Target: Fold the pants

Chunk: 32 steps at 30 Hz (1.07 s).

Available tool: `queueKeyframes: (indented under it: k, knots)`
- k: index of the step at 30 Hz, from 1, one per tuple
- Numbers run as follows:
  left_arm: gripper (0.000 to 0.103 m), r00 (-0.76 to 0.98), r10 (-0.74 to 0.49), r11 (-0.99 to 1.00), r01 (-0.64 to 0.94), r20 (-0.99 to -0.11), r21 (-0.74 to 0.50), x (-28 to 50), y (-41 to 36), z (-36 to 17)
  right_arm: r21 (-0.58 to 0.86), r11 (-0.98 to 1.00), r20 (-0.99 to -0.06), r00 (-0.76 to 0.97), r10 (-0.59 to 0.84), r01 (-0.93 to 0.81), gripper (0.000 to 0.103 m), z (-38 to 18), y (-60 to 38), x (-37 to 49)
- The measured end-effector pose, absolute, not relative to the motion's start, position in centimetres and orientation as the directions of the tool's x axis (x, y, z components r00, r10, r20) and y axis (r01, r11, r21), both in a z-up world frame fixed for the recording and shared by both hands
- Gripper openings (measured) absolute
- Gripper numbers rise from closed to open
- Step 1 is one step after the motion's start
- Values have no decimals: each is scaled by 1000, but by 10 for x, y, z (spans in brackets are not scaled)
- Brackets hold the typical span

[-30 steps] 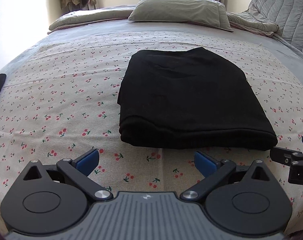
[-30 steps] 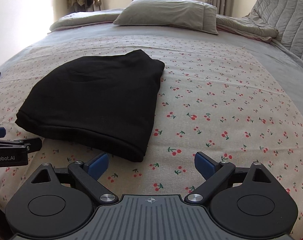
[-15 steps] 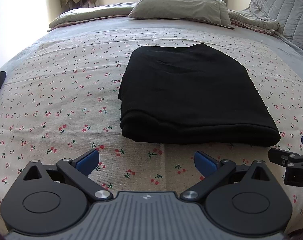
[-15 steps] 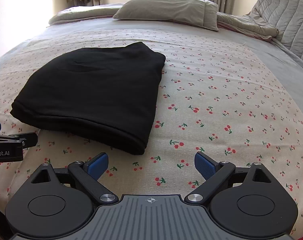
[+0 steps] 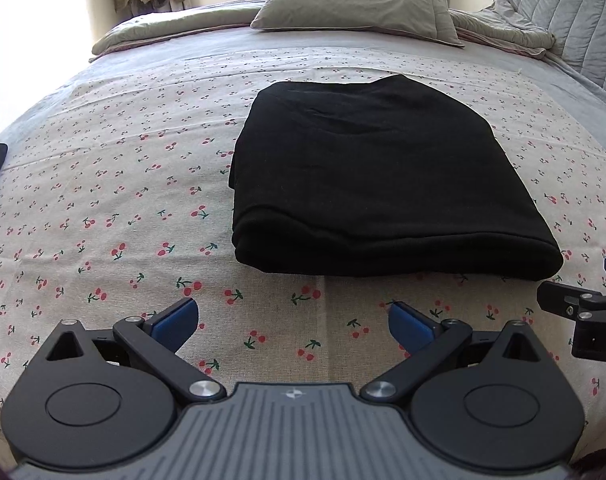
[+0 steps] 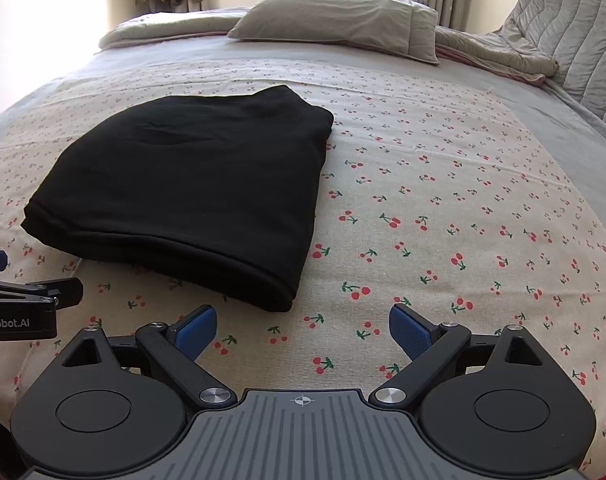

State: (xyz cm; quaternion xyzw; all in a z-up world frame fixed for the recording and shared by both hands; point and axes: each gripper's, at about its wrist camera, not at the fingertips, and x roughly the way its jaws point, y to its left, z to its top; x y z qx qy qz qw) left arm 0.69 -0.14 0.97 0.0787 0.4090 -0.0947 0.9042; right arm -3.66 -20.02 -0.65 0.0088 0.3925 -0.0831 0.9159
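Now both my claws gape empty: left claw (image 5: 291,322), right claw (image 6: 303,326). Folded pants (image 5: 367,184) lie centre frame on the bed (image 5: 103,200), folded edge nearest, just beyond my left claw.

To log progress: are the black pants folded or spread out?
Folded. The black pants lie as a compact rectangle on the cherry-print sheet, with stacked layers at the near edge.
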Motion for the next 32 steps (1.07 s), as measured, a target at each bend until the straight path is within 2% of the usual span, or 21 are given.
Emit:
queueKeyframes:
  k: [26, 30, 32]
  knots:
    - [103, 639, -110, 967, 246, -761, 66, 6, -2, 7, -51, 987, -719, 681, -142, 152, 95, -7, -198, -36]
    - [103, 636, -132, 964, 260, -761, 50, 4, -2, 9, -56, 987, -715, 684, -143, 148, 95, -6, -198, -36]
    - [103, 633, -189, 957, 289, -751, 2, 2, 0, 15, -60, 988, -708, 691, -144, 145, 95, -4, -198, -37]
